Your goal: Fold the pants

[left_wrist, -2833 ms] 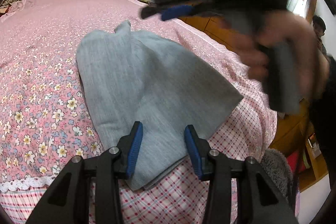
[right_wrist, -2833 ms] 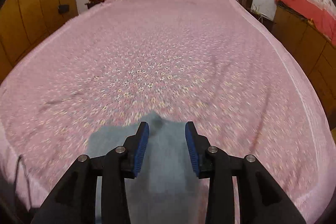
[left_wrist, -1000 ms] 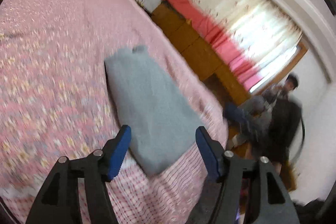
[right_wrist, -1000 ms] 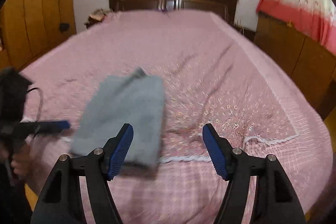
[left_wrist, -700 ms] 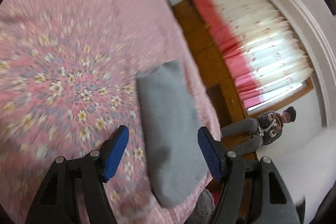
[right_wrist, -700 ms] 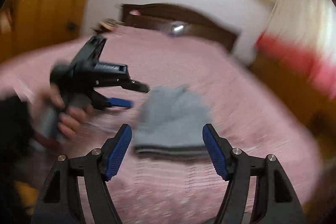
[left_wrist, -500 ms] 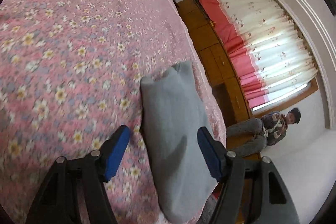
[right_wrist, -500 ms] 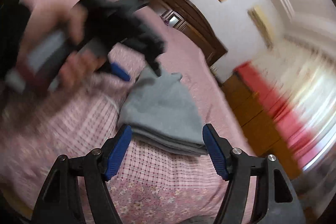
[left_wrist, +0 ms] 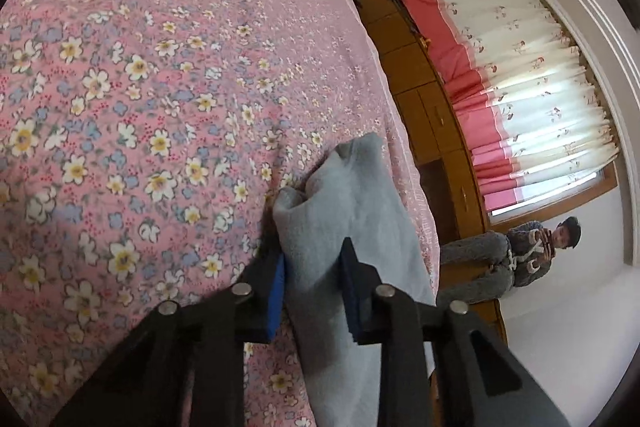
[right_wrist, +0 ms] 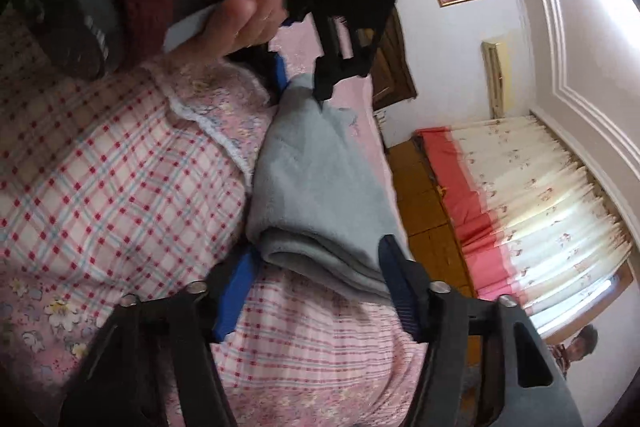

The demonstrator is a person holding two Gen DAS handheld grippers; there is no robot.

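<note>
The grey pants (left_wrist: 344,211) lie folded in a thick bundle near the corner of a pink flowered bed (left_wrist: 140,67). My left gripper (left_wrist: 314,261) is shut on the far end of the bundle, the fabric bunched up between its blue pads. In the right wrist view the left gripper (right_wrist: 304,83) shows clamped on the far end of the pants (right_wrist: 320,179). My right gripper (right_wrist: 318,257) is open, its pads on either side of the near folded end, which hangs over the bed edge.
A checked pink bed skirt (right_wrist: 100,187) hangs below the lace-edged cover. Wooden cabinets (left_wrist: 432,115) and a red-and-white curtain (left_wrist: 520,87) line the right wall. A seated person (left_wrist: 520,255) is by the window. The dark headboard (right_wrist: 388,67) is at the far end.
My left gripper has closed on the far end of the pants, bunching the fabric. My right gripper has swung down to the near folded end and stayed open.
</note>
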